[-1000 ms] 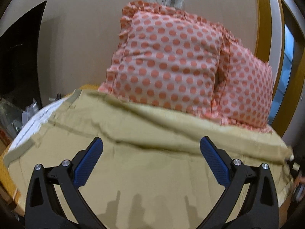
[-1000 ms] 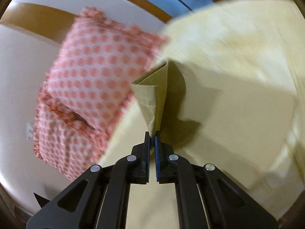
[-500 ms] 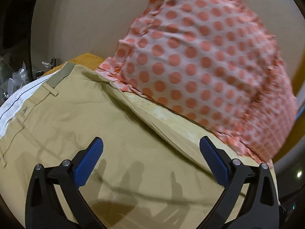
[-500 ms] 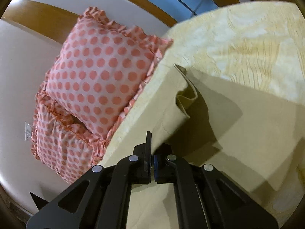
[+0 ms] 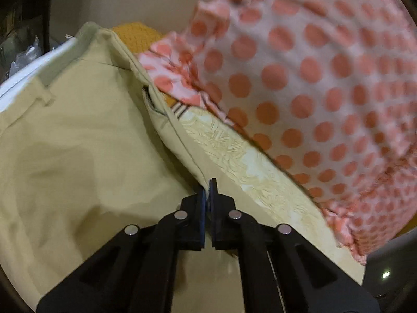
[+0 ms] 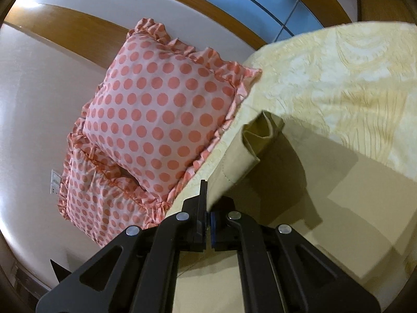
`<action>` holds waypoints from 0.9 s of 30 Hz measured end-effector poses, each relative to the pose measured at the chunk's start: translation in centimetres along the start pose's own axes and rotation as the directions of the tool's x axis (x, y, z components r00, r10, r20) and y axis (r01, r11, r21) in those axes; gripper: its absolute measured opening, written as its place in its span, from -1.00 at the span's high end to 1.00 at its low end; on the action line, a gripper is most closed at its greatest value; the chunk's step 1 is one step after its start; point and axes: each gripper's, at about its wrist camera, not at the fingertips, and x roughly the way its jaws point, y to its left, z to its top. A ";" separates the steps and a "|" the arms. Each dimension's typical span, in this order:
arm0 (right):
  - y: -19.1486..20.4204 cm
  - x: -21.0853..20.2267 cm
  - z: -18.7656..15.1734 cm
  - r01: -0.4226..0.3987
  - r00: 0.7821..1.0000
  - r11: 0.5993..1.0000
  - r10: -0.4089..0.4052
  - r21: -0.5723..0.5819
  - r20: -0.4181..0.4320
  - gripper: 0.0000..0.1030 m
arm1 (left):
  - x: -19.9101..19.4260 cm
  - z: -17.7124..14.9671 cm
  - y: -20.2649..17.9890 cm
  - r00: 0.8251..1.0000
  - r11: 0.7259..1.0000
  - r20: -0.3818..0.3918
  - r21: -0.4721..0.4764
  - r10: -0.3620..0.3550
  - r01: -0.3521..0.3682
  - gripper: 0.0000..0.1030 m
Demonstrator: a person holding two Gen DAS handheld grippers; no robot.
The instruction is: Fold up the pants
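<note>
The left claw (image 5: 207,194) is pinched tight on the side edge of the pants (image 5: 78,140), its blue pads gripping the seam where the khaki cloth meets the bed. From that pinch the seam runs away and up to the left, toward the waistband (image 5: 60,62) with its belt loop at the far end. So the garment's long axis lies along the line of this claw's fingers, with the wide body of the pants spread flat to its left, on the cream patterned bedspread (image 5: 250,172). Just to the right of the seam lies a narrow strip of bare bedspread, and beyond it the polka-dot pillows (image 5: 312,91).

The right claw (image 6: 208,198) is likewise clamped on khaki cloth, at the leg end: the hem (image 6: 260,135) rises out of its fingers and stands up as a small rolled cuff, lifted off the bed. The flat part of the pants lies to its right and below, with the pillows to its left against the wall.

Both claws appear to hold the same long edge, one nearer the waist, one at the cuff. As I judge it, the coming fold carries this edge sideways across the pants, away from the pillows, with both claws travelling together so the seam stays straight.
</note>
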 end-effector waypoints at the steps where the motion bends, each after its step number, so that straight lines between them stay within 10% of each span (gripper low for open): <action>1: 0.1 -0.6 0.1 -0.003 1.000 1.000 0.003 -0.003 0.008 0.97 | -2.2 -0.8 0.3 0.999 0.999 0.029 0.029 -0.018 0.017 0.96; 10: -2.9 -7.5 -1.4 0.062 0.997 0.998 -0.063 0.030 0.045 0.97 | -20.2 -15.1 7.8 0.977 0.990 0.166 0.080 -0.132 0.120 0.95; 19: -5.5 -9.7 -3.5 0.187 0.981 0.981 -0.189 0.045 0.031 0.96 | -19.8 -22.8 13.8 0.991 0.996 0.096 -0.020 -0.088 0.091 0.93; 23: -5.1 -11.6 -3.8 0.277 0.954 0.961 -0.278 0.023 0.109 0.14 | -20.1 -23.5 14.3 0.987 0.996 0.133 -0.008 -0.091 0.093 0.64; 27: -5.4 -11.5 -4.4 0.337 0.935 0.942 -0.332 -0.017 0.129 0.13 | -21.0 -23.9 13.9 0.977 0.995 0.191 0.035 -0.095 0.090 0.04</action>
